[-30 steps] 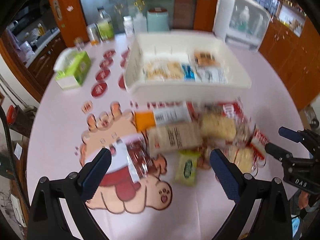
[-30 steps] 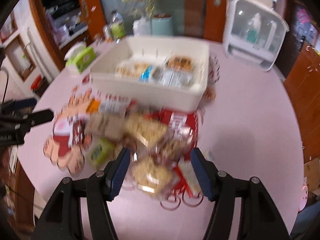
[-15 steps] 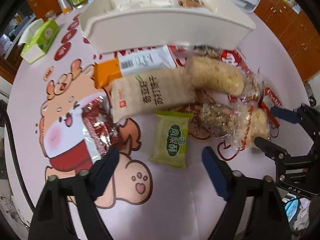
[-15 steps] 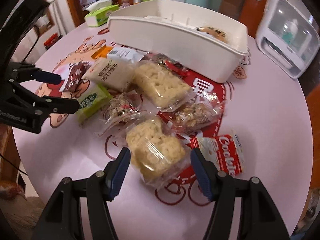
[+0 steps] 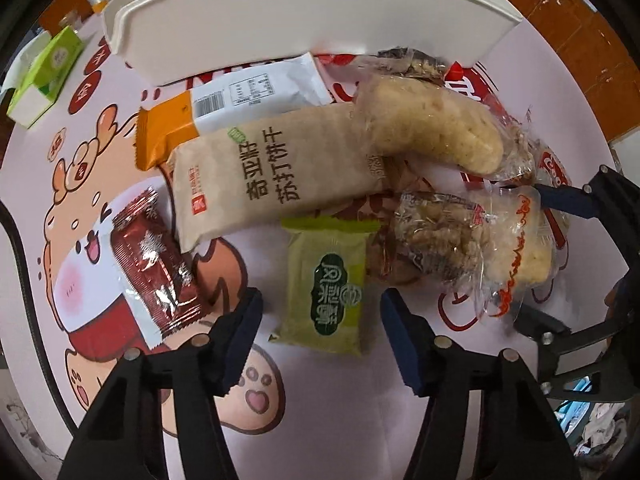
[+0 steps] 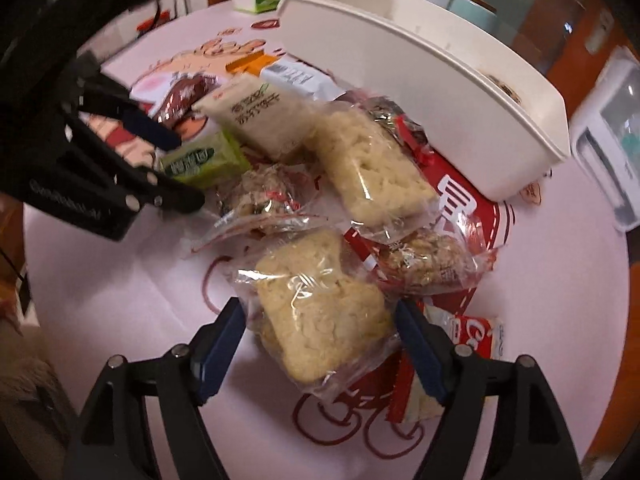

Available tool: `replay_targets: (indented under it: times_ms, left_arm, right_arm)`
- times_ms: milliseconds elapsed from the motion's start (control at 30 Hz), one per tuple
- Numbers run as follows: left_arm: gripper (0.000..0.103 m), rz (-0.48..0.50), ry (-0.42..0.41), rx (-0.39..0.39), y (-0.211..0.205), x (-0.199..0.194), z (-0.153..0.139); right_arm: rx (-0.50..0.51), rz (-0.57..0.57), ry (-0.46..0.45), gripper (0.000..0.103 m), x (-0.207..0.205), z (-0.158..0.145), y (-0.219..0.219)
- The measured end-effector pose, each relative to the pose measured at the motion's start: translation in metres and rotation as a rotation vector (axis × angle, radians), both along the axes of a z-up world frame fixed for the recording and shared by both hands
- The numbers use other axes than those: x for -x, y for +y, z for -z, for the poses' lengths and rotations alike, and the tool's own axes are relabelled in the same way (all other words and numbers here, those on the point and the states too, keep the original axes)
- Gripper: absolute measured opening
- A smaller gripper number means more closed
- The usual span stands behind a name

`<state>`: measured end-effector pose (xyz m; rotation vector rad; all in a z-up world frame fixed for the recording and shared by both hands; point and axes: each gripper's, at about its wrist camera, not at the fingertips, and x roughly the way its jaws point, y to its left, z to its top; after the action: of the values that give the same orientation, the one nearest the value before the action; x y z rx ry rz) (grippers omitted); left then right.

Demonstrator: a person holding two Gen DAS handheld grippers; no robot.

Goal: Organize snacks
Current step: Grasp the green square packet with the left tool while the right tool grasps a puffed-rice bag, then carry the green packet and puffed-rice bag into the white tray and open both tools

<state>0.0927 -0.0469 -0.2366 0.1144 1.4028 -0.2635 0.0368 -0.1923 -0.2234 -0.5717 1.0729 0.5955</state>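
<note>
1. Left wrist view: the left tool (image 5: 322, 316) points steeply down at the pink desk (image 5: 340, 408). Its jaws have just been closing, and they stand part open on either side of the green snack packet (image 5: 326, 286). The packet's near end lies between the two blue pads (image 5: 246, 332), with a clear gap on each side, so nothing is gripped.
2. Same view: a long tan cracker pack (image 5: 272, 172) lies just beyond the green packet, and an orange-and-white pack (image 5: 224, 108) lies behind it. A dark red foil packet (image 5: 154, 264) rests to the left, beside the left pad. A clear bag of pale puffed rice cake (image 5: 432, 128) and a bag of brown nut clusters (image 5: 436, 236) lie to the right.
3. Same view: the white storage bin (image 5: 280, 20) stands at the far edge of the pile. A green tissue box (image 5: 44, 72) sits far left. The right tool (image 5: 536, 252) straddles a rice-cake bag at the right edge.
4. Right wrist view: the right tool (image 6: 320, 348) has just been opening its jaws. They stand wide around a clear bag of rice cake (image 6: 316, 304). The bag's wrapper reaches both pads, but I cannot tell whether they press on it.
5. Same view: a red-and-white cookie pack (image 6: 476, 336) lies just right of that bag. The left tool (image 6: 168, 168) hangs over the green packet at the left.
</note>
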Motion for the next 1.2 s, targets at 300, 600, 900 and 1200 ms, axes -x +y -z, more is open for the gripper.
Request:
replay_targets:
  times_ms: [300,600,900,1200]
  left_arm:
    - [0.036,0.032,-0.009,-0.017,-0.008,-0.006,-0.001]
    - [0.036,0.030,-0.020,-0.017,0.008,0.029,-0.018]
    - [0.036,0.045,-0.091,-0.017,0.014,0.051,-0.072]
    - [0.036,0.034,-0.254,-0.021,0.008,0.024,-0.144]
  right_arm:
    - [0.001,0.071,-0.036,0.066,0.003,-0.001,0.002]
    - [-0.138,0.245,-0.098,0.066,0.041,-0.041,-0.011]
    - [-0.346,0.363,-0.185,0.066,0.060,-0.090,-0.012]
    - [-0.403,0.478,-0.316,0.066,0.048,-0.146,-0.018]
